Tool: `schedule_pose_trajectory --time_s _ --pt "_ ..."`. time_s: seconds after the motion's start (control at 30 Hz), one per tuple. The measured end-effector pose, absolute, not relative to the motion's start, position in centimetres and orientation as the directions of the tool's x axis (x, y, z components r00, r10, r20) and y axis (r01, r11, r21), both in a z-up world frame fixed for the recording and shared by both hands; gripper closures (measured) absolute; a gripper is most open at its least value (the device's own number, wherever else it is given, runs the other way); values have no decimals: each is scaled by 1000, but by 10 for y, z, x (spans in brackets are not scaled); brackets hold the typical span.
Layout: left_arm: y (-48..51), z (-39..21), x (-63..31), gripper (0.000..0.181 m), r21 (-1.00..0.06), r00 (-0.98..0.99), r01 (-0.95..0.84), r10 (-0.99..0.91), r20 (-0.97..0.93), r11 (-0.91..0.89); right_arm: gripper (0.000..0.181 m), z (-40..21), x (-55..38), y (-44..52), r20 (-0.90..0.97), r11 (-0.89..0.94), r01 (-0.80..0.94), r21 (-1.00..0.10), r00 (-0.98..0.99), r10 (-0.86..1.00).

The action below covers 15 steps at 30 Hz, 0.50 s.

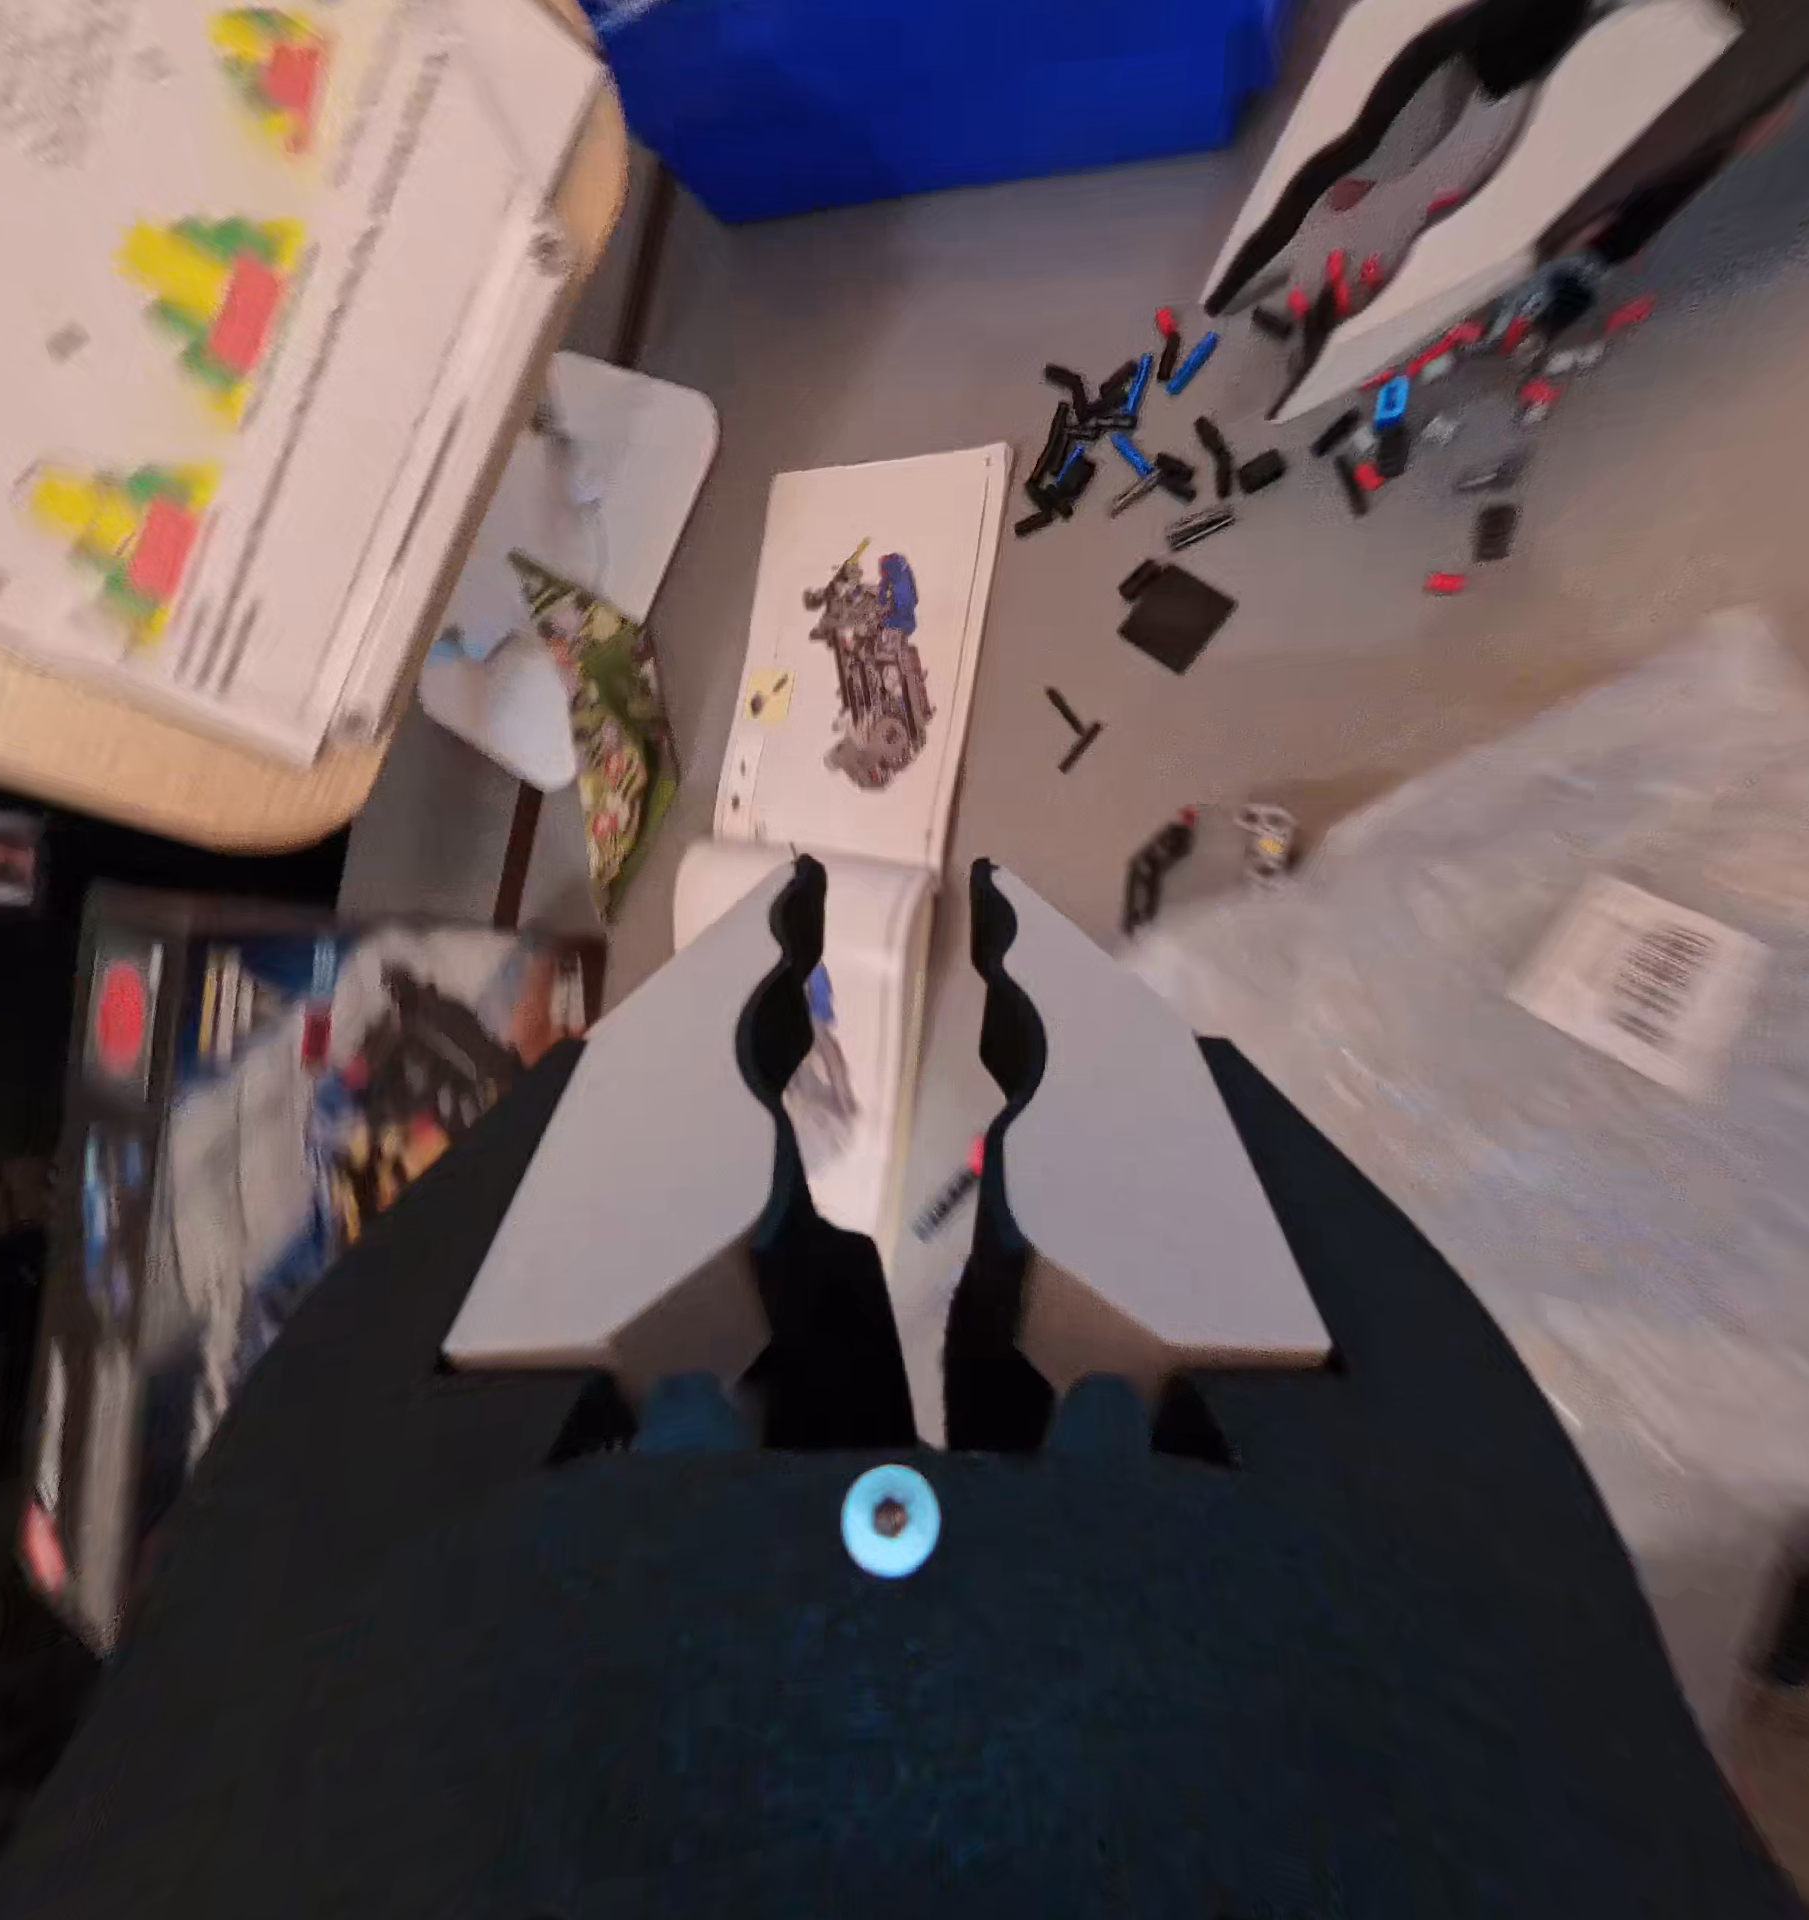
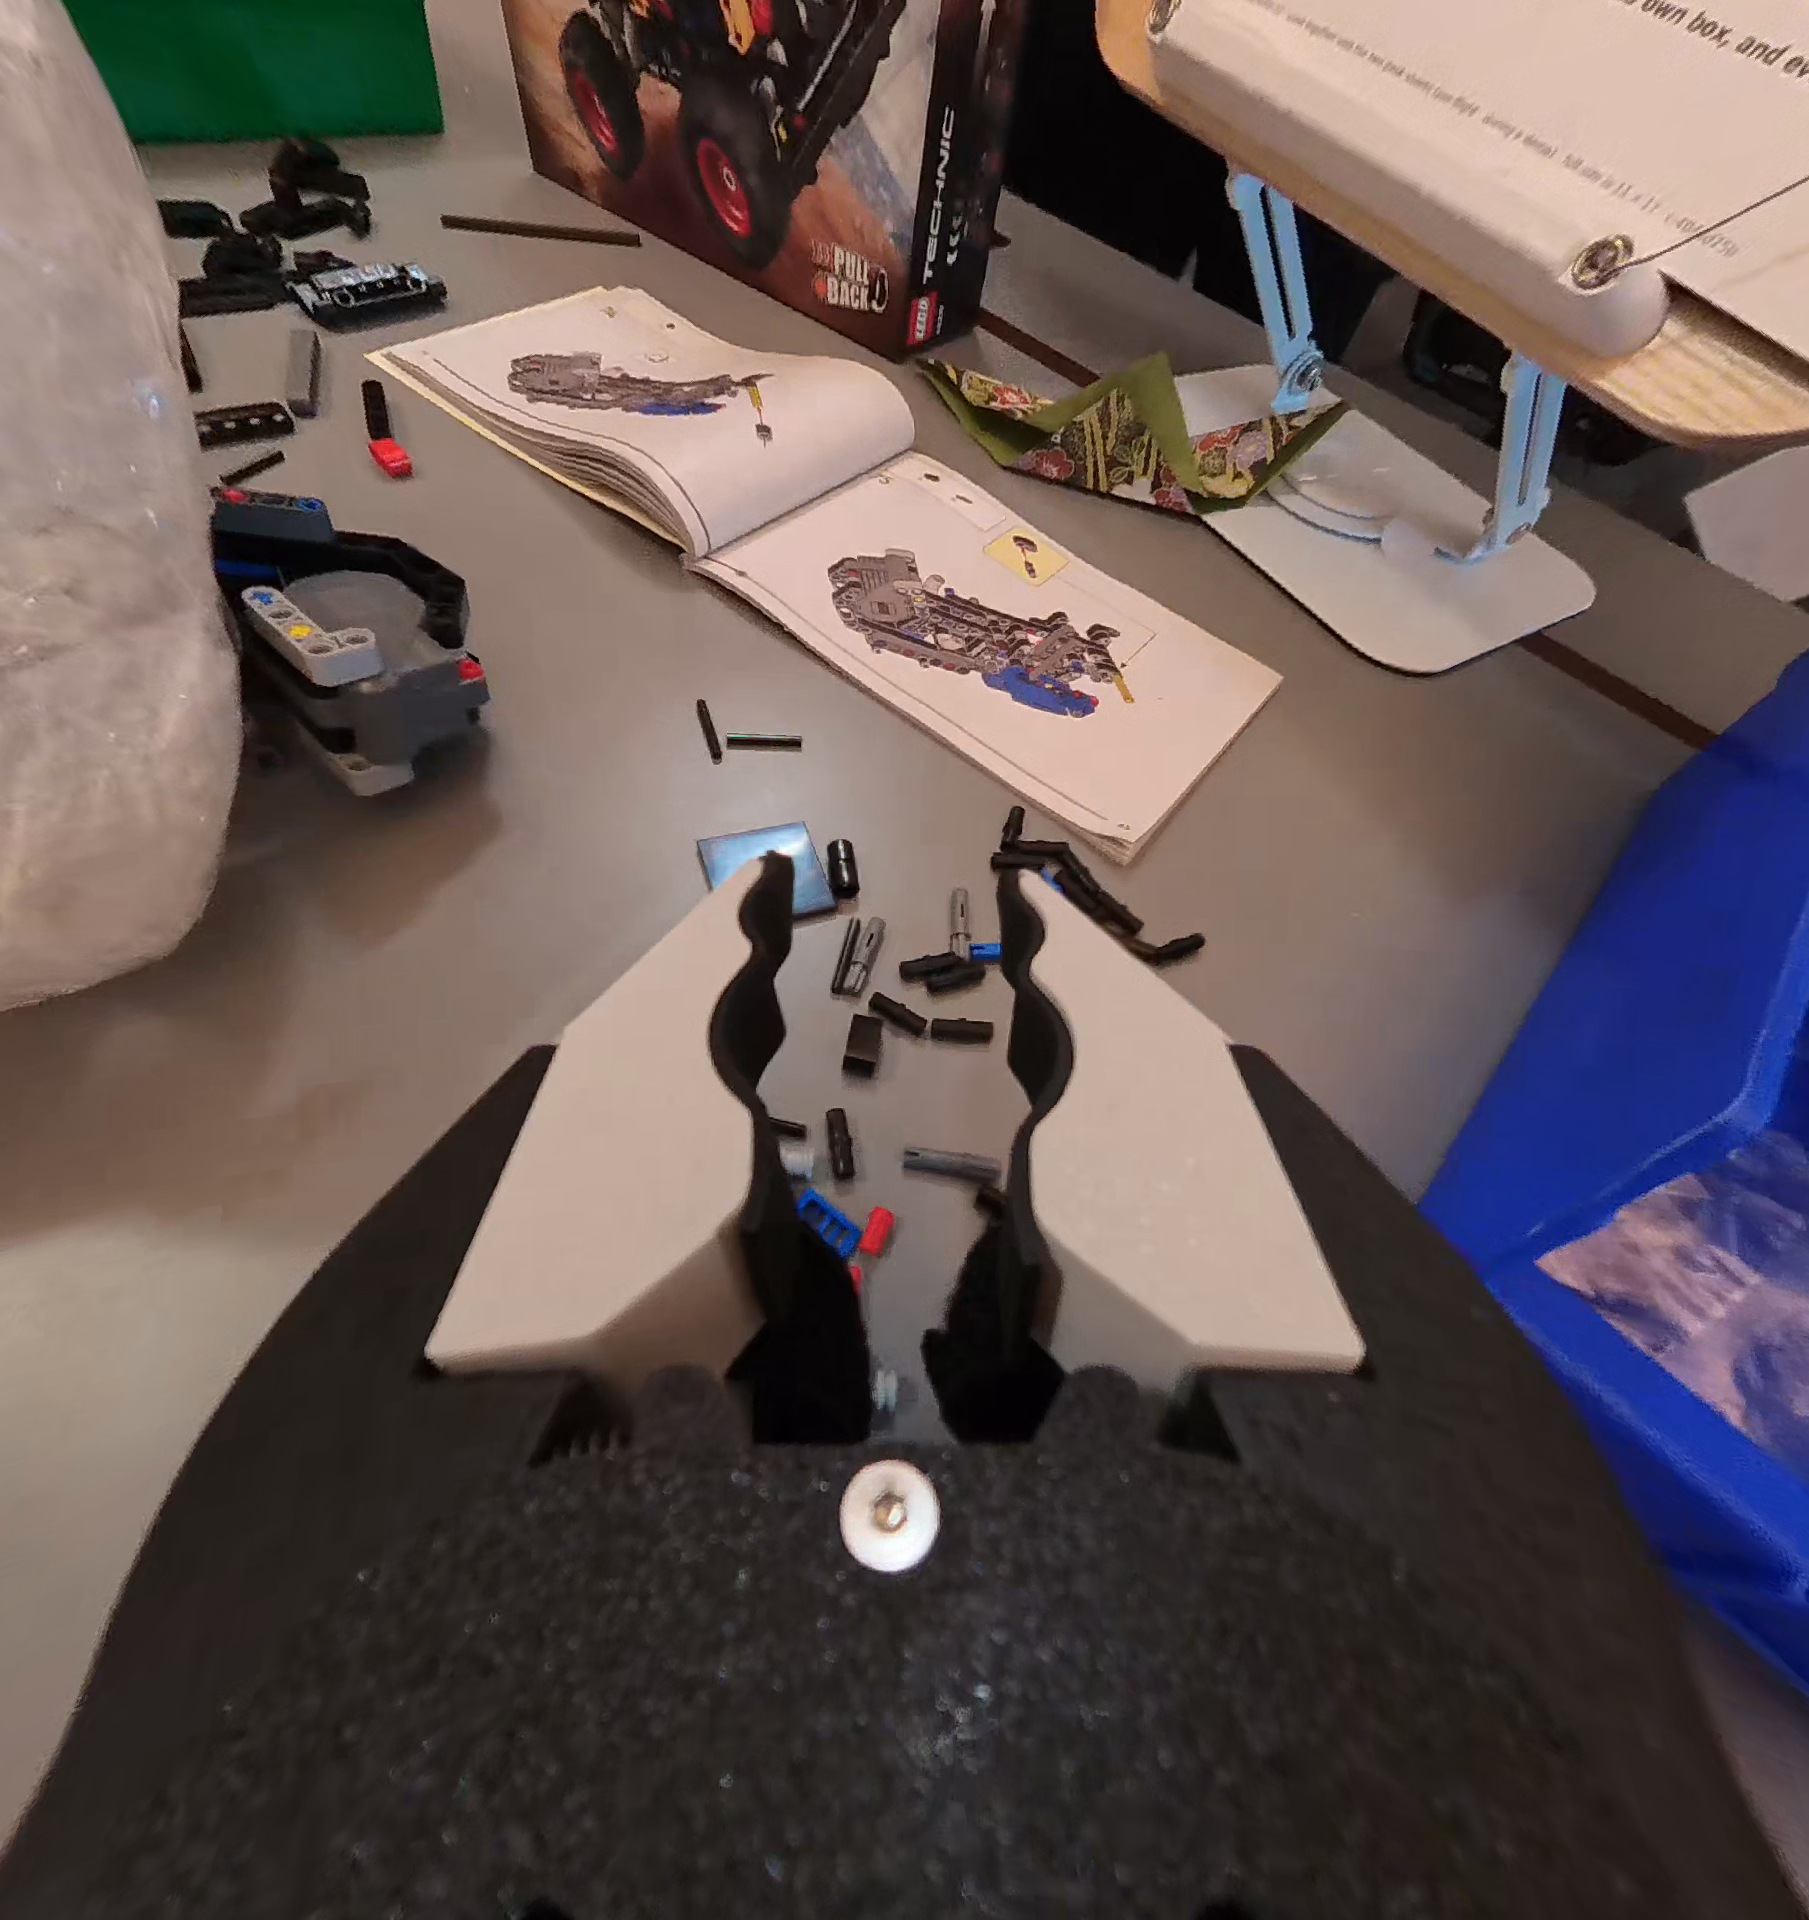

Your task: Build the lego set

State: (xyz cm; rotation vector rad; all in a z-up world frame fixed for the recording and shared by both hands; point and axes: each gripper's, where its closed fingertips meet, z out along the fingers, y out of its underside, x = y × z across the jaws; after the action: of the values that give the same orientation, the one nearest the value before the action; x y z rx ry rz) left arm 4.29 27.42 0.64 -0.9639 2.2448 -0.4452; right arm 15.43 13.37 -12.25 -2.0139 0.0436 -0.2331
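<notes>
**A:** What is the right gripper (image 2: 895, 873) doing?

**B:** Its jaws are spread apart and hold nothing. It hangs above a grey table (image 2: 588, 935). Small loose pins and connectors (image 2: 905, 1023) lie on the table directly under and between its fingers, mostly black, with a blue piece (image 2: 827, 1226) and a red piece (image 2: 876, 1229) nearer its base.

**A:** And beyond the fingertips?

**B:** A dark square tile (image 2: 770, 868) sits just beside the left fingertip. Further ahead lies the open instruction booklet (image 2: 827, 520). Ahead and to the left sits the partly built grey and black chassis (image 2: 360, 644), touching a crumpled clear plastic bag (image 2: 58, 571). The set's box (image 2: 765, 156) stands behind the booklet. A blue bin (image 2: 1658, 1091) is to the right.

**A:** And the left gripper (image 1: 897, 873)?

**B:** Also spread and empty, hanging over the same booklet (image 1: 869, 644). The view is blurred. The scattered pieces (image 1: 1139, 436) lie ahead to its right, where the right gripper (image 1: 1419, 187) shows.
</notes>
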Motion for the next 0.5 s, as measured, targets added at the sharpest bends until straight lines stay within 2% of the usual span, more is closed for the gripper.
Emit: schedule_pose_trajectory --time_s 0.07,0.23,0.37,0.5 --pt "263 -24 105 158 -437 -624 -496 -658 -421 750 142 -125 152 132 162 -429 84 -900 975 -150" --pt "217 -123 202 159 -401 -770 -481 -595 -232 779 142 -139 158 126 224 -478 121 -870 961 -164" --pt "195 -167 227 156 -429 -777 -532 -622 -96 730 142 -137 157 124 226 -474 126 -871 961 -159" --pt "192 -182 239 160 -430 -768 -517 -623 -149 740 142 -138 157 123 230 -478 131 -868 961 -154"
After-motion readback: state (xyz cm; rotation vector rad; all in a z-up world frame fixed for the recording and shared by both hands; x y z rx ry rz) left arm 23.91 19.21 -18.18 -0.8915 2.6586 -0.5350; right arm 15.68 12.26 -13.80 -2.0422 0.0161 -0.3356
